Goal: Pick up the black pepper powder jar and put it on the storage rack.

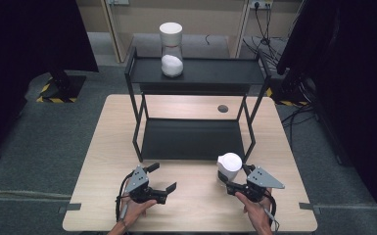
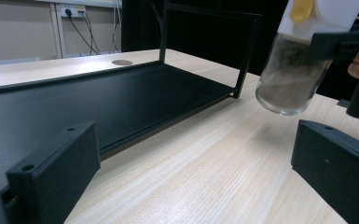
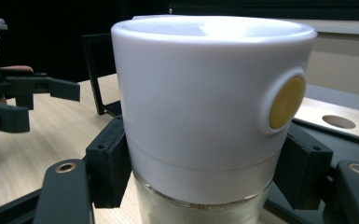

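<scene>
Right tongs (image 1: 236,180) sit nearest the camera's edge of the tabletop (image 1: 103,161), clenched on a glass jar with a white lid (image 1: 229,167); in the right gripper view both pads press the jar just where lid meets glass, one on each side. Jar (image 2: 293,70) is lifted clear of the wood in the left gripper view, slightly tilted, brownish powder inside, and it hangs just in front of the black two-tier rack (image 1: 196,137), near its right front leg. Yellow round button (image 3: 286,102) on the lid side.

Handling guess: glass body, so rigid but breakable and smooth, likely slippery under hard pads; moderate weight with powder low in the body. Grip at the lid seam looks OK, but glass below it would be slicker; keep it upright, set down gently.

Left tongs (image 1: 162,177) are released, nothing between the jaws, low over the tabletop at the left front.

Second similar jar with white powder (image 1: 171,49) stands on the rack's top shelf, well apart.
</scene>
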`<state>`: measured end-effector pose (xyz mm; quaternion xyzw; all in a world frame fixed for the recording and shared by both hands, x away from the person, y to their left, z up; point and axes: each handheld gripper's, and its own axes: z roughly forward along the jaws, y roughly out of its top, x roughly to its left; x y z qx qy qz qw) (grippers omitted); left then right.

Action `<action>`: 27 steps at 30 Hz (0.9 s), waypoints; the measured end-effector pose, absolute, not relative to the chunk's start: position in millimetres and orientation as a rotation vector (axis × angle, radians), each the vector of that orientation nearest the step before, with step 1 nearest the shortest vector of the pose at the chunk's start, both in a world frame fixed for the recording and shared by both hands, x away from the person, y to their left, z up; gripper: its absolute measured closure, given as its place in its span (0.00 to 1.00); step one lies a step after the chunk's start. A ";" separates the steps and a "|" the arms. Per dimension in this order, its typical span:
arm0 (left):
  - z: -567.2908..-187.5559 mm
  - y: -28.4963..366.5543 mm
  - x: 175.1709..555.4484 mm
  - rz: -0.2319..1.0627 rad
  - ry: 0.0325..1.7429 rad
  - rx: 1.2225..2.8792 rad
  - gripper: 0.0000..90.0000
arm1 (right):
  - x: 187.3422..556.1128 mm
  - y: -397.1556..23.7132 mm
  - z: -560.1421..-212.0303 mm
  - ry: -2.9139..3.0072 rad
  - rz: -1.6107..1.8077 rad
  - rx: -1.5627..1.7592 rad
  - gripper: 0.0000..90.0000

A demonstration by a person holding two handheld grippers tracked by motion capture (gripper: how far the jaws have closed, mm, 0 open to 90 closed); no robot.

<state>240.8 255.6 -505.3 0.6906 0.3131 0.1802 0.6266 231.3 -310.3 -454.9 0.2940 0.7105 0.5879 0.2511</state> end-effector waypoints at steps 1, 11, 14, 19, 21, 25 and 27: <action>-505.3 255.5 240.9 0.413 0.717 1.585 0.00 | 231.7 -310.1 -452.3 1.934 1.602 0.798 0.34; -505.5 255.8 241.5 0.412 0.713 1.587 0.00 | 239.1 -308.6 -419.8 1.942 1.634 0.758 0.34; -505.6 255.4 241.5 0.412 0.713 1.589 0.00 | 241.9 -306.9 -410.3 1.944 1.640 0.748 0.34; -506.0 255.8 241.9 0.409 0.712 1.585 0.00 | 246.8 -303.4 -394.3 1.946 1.643 0.723 0.34; -506.2 256.2 242.2 0.406 0.711 1.584 0.00 | 248.9 -302.2 -388.1 1.947 1.646 0.716 0.34; -506.6 256.4 242.3 0.404 0.712 1.581 0.00 | 252.2 -298.3 -377.1 1.947 1.650 0.698 0.34; -506.5 256.4 242.5 0.403 0.711 1.582 0.00 | 254.0 -296.2 -371.4 1.942 1.656 0.689 0.34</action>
